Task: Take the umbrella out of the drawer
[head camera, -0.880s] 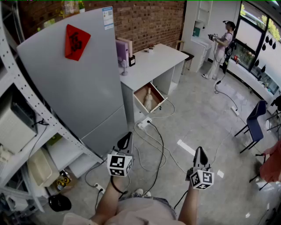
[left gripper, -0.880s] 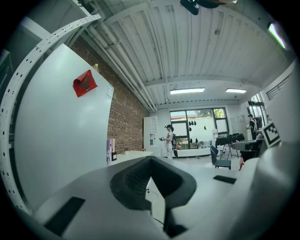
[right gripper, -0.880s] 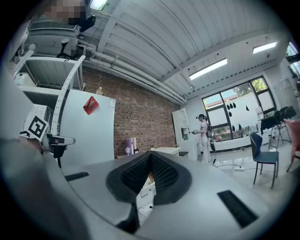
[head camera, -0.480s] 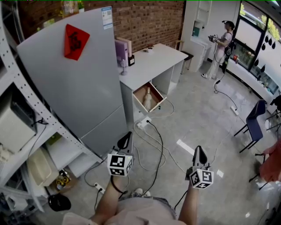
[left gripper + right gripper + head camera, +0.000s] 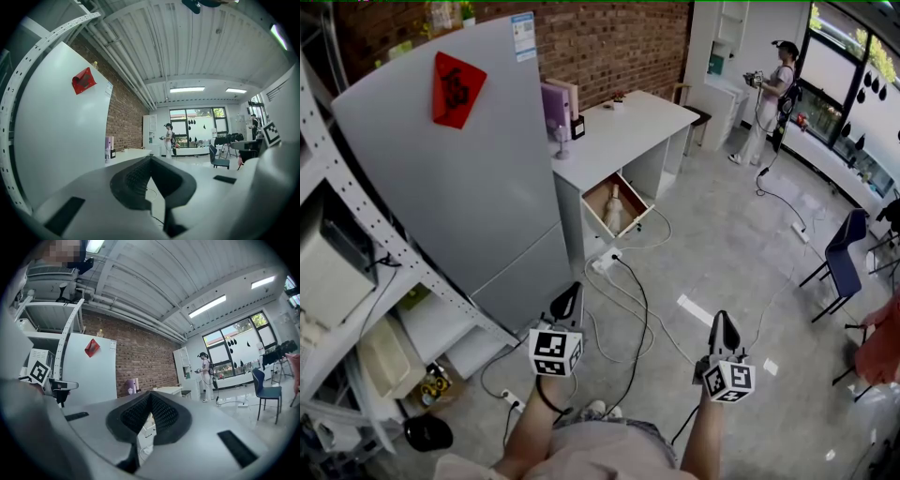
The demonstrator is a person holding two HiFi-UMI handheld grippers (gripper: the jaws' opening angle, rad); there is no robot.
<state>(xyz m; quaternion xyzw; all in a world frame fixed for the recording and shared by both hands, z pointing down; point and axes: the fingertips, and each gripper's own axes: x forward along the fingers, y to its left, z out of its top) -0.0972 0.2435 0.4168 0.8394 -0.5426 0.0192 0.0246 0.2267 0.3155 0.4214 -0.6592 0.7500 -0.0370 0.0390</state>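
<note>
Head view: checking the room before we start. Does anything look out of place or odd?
The wooden drawer under the white desk hangs pulled out, a pale slim object lying inside. Black and white cables trail loose across the grey floor in front of it. Nothing looks spilled or broken.
</note>
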